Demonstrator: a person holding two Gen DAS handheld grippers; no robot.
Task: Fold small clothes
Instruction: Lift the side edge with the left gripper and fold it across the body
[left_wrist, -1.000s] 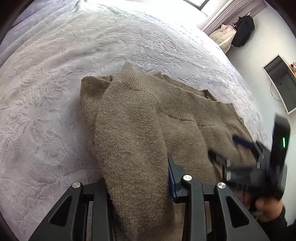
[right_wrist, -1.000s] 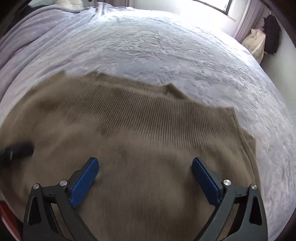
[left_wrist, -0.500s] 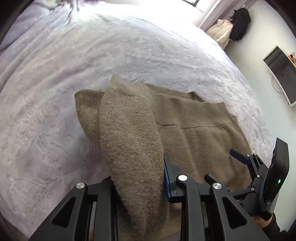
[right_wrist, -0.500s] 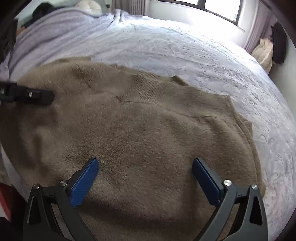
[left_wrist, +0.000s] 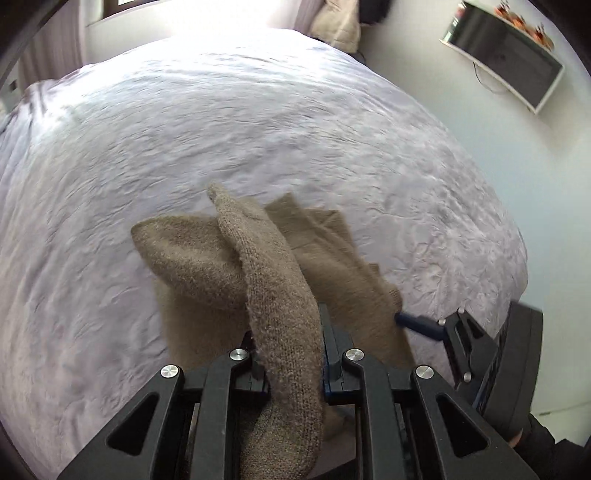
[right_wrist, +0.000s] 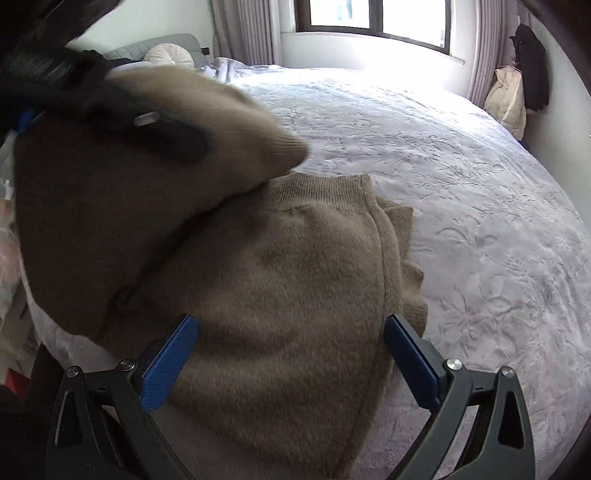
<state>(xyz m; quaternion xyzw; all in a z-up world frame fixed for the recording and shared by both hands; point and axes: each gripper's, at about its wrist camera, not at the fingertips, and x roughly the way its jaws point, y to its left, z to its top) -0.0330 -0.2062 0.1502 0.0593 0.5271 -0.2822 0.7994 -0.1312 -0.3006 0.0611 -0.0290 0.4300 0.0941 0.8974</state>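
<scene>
A brown knitted sweater lies on the lilac bedspread. My left gripper has a thick fold of it between its jaws, which are closing and pressing on the knit; the fold hangs lifted off the bed. In the right wrist view that raised part hangs at the upper left under the blurred left gripper. The rest of the sweater lies flat, its ribbed hem at the far end. My right gripper is open just above it, holding nothing; its blue finger shows in the left wrist view.
The bedspread stretches wide beyond and to the right of the sweater. A window and curtains are at the far side, a round pillow at the head. Hanging clothes and a wall screen are off the bed.
My left gripper has risen and swung sideways with the sweater fold, pulling it off the bed. The right gripper has drawn back, still open, so more of the sweater shows.
</scene>
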